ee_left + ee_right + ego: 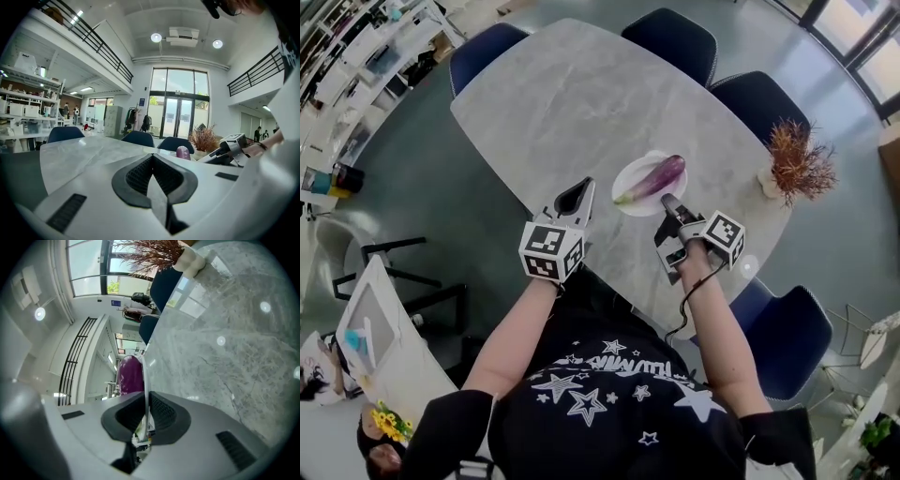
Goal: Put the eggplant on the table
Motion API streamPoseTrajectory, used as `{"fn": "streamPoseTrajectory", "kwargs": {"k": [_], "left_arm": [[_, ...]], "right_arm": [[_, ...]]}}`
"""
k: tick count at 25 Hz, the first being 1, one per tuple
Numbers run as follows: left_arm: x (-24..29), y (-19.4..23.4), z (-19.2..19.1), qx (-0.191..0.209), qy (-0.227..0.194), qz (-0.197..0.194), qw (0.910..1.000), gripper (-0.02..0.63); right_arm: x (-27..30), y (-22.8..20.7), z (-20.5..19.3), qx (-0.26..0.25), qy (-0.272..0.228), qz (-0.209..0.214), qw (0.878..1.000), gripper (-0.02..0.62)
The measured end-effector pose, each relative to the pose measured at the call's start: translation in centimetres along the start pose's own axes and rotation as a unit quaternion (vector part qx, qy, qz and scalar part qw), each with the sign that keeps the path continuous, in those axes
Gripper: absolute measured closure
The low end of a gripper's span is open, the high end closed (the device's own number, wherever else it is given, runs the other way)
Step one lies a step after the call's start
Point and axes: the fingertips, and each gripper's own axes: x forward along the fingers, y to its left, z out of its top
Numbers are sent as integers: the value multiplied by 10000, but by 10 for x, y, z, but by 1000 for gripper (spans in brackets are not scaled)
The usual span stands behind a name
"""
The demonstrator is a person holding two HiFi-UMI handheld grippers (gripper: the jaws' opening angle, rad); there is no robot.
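I see a grey marbled counter point(581, 103) carrying a white plate point(652, 205) near its close edge and a small vase point(766, 182) of dried stems.

Your desk point(581, 94): pale grey marble-look top, smooth, soft sheen, ceiling lights reflect in it. Plate point(634, 170): white, glossy, thin rim. Eggplant point(656, 176): purple skin, smooth & shiny. Left hand-held gripper point(584, 186) & right hand-held gripper point(668, 200): matt light-grey plastic shells w/ black ribbed pads point(138, 176), also matt. Chairs point(670, 37): dark blue, matt, cloth-like. Your T-shirt point(609, 403): black cloth, white print. Floor point(412, 159): grey, smooth, slight gloss.
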Motion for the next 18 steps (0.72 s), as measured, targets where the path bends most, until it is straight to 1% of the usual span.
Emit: {"fn": "streamPoseTrajectory", "kwargs": {"k": [2, 7, 11, 18], "left_arm": [[10, 9, -3, -26, 60, -88, 9999, 598], [35, 38, -5, -55, 170, -329, 9993, 598], [58, 61, 5, 55, 194, -617, 9979, 598], [100, 96, 21, -5, 180, -924, 9956, 598]], "right_arm": [[8, -2, 4, 113, -124, -31, 9999, 568], [35, -5, 7, 131, -365, -201, 9990, 569], [59, -2, 12, 194, -597, -261, 9977, 569], [108, 18, 26, 185, -812, -302, 9961, 569]]}}
